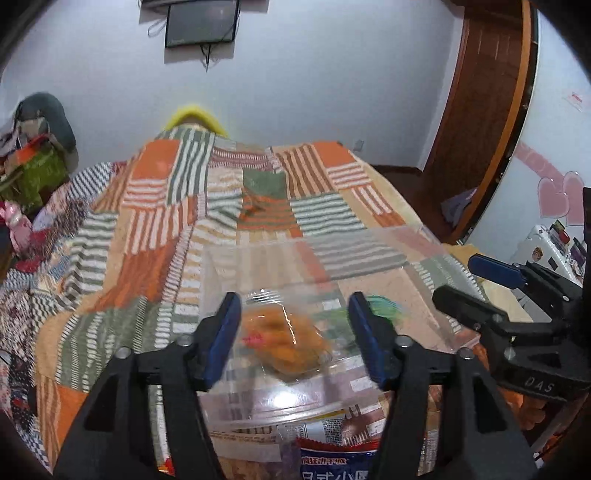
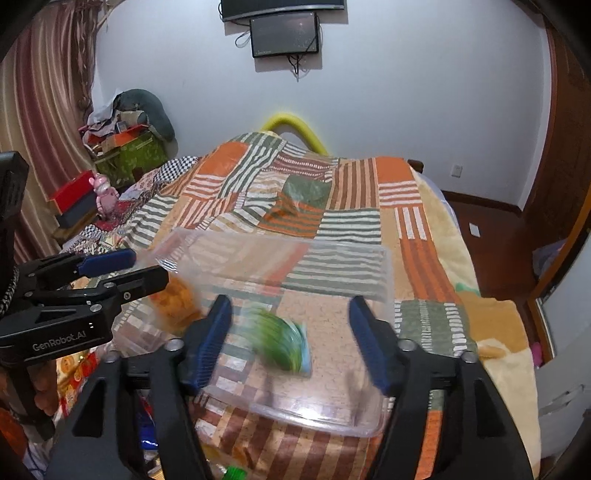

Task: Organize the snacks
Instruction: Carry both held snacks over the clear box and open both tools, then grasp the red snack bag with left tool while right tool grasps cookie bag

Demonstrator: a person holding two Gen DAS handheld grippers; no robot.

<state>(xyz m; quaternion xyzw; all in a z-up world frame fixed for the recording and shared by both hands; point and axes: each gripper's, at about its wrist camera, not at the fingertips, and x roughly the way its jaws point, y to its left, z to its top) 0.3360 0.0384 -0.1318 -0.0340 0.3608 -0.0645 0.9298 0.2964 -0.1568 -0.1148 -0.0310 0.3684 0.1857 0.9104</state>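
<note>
A clear plastic bin [image 1: 369,236] [image 2: 332,421] sits on the patchwork bedspread. In the left wrist view an orange snack packet [image 1: 288,343], blurred, lies inside the bin below my left gripper [image 1: 293,306]. Its blue pads stand apart and touch nothing. In the right wrist view a green snack packet [image 2: 282,339], also blurred, is in the bin under my right gripper [image 2: 290,306], which is open and clear of it. Each gripper shows in the other's view: the right gripper [image 1: 469,284] at the right edge, the left gripper [image 2: 149,266] at the left, beside the orange packet [image 2: 175,302].
A blue and white snack bag [image 1: 332,465] lies near the bin's front edge. The striped bedspread [image 2: 354,192] stretches ahead. Boxes and clutter [image 2: 125,147] pile up at the left wall, a wooden door [image 1: 487,92] stands at the right, and a screen [image 2: 284,35] hangs on the wall.
</note>
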